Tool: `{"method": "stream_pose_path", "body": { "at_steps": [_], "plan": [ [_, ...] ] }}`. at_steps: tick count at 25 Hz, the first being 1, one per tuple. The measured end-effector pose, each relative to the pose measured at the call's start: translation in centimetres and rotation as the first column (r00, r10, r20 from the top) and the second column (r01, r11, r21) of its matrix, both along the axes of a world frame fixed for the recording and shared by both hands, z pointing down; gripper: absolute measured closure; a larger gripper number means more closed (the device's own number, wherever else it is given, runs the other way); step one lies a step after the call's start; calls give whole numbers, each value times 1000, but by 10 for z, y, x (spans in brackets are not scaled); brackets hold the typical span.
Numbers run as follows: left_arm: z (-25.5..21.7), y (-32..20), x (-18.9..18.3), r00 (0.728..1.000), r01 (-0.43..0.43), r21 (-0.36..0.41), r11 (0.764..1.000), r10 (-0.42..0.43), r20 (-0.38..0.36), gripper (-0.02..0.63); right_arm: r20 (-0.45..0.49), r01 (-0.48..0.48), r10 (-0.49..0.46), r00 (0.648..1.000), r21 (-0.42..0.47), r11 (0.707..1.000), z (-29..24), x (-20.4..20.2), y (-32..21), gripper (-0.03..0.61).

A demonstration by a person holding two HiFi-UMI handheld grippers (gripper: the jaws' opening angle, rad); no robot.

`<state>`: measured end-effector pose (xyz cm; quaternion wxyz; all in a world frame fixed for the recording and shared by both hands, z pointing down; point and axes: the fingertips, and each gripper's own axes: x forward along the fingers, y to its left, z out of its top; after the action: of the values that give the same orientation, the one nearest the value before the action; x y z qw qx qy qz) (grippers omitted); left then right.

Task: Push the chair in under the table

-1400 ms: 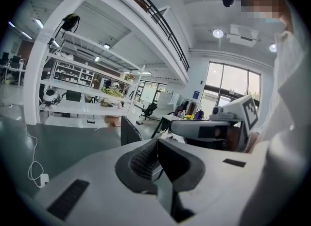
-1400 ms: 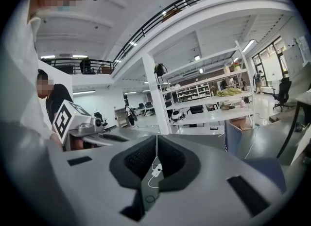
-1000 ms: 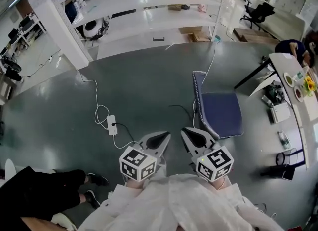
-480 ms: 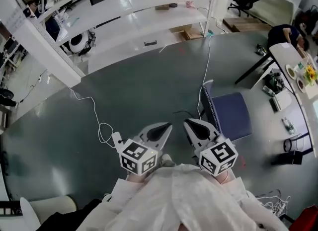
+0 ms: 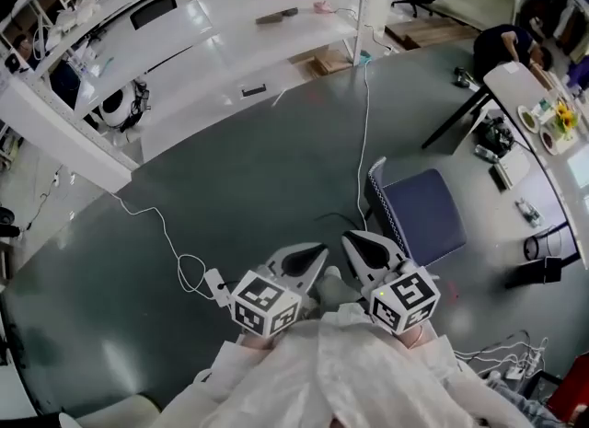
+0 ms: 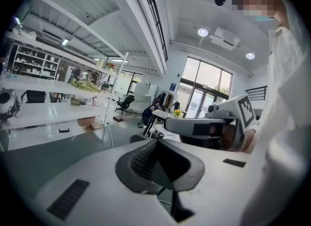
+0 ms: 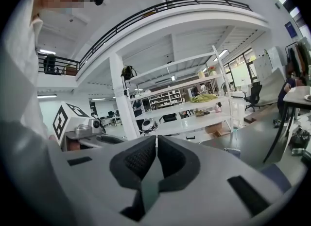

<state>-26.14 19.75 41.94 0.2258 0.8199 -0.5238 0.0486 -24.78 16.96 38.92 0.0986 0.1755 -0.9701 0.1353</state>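
The chair [image 5: 419, 214] has a blue seat and a mesh back and stands on the dark floor, just right of and beyond my grippers. To its right runs the white table [image 5: 543, 155] on black legs, with dishes and flowers on it. My left gripper [image 5: 316, 252] and right gripper [image 5: 357, 239] are held side by side in front of me. Both are shut with nothing between their pads, and neither touches the chair. A corner of the blue seat [image 7: 278, 174] shows low in the right gripper view. The left gripper's shut jaws [image 6: 156, 143] fill its own view.
A white cable with a power strip [image 5: 213, 281] lies on the floor to the left. Another cable [image 5: 363, 122] runs from the chair toward long white shelving benches [image 5: 230, 40] at the back. A person [image 5: 506, 44] bends at the table's far end. A black stand [image 5: 543, 270] sits under the table.
Both grippers have travelled together across the floor and stayed shut. The view has swung, so more of the table shows at the right and the power strip now lies closer on the left.
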Motion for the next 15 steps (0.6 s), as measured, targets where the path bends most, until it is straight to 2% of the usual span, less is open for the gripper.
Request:
{"method": "stream_pose_path", "body": {
  "at_steps": [4,8,15],
  "plan": [
    [-1,-39,-4,1000,-31,2,1000,31,-5,598,-16,-19,19,1000,-5,1000,10,-1,-31,545],
    [-8,-79,-13,998,-61,14,998,61,8,598,7,-39,38,999,17,999,-2,-13,-71,545],
    [-18,-140,2,989,-151,30,988,150,17,598,9,-105,105,994,43,994,-13,0,-123,545]
  ]
}}
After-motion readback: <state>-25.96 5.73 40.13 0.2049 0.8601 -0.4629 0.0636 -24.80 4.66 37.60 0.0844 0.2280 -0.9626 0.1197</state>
